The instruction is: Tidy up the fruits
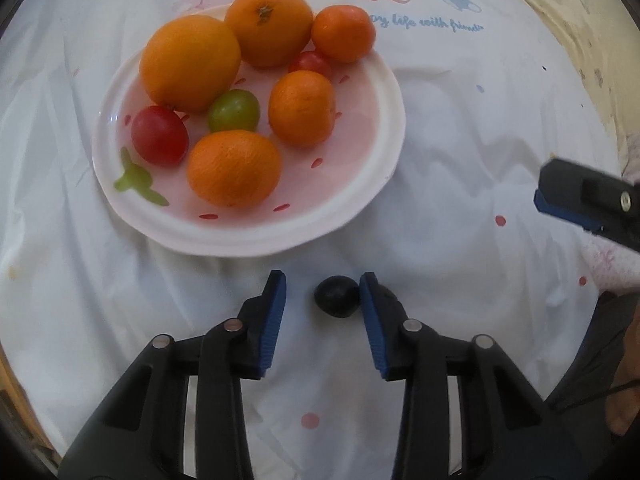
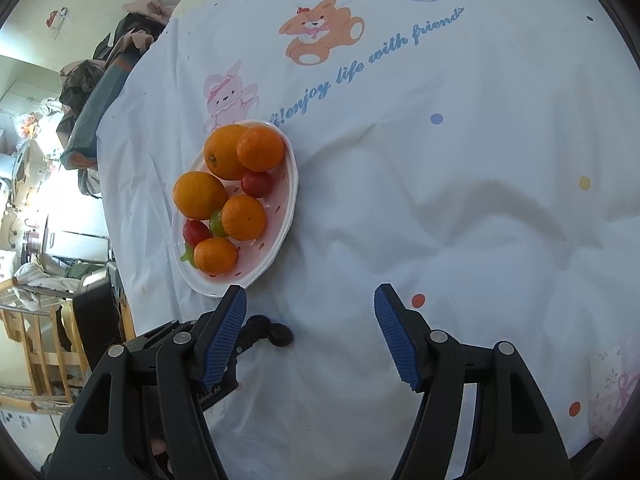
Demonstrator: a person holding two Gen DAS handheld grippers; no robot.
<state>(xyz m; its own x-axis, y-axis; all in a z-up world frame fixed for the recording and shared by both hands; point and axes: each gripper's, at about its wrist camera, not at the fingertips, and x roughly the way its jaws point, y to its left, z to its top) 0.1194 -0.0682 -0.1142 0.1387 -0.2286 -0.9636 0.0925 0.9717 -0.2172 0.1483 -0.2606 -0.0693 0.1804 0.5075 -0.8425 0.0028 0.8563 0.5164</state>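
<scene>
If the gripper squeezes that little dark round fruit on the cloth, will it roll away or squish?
The dark fruit looks small and round, so a nudge would probably roll it. The left gripper is open around it, one pad close beside it. It looks smooth, perhaps slippery. The wrinkled cloth may slow it.

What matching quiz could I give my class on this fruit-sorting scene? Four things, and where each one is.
Things:
1. dark grape
2. green tomato
3. left claw
4. right claw

Places:
A. on the plate, among the oranges
B. open over bare cloth, nothing between its fingers
C. on the tablecloth, in front of the plate
D. open around the small dark fruit

Pairs: 1-C, 2-A, 3-D, 4-B
</scene>
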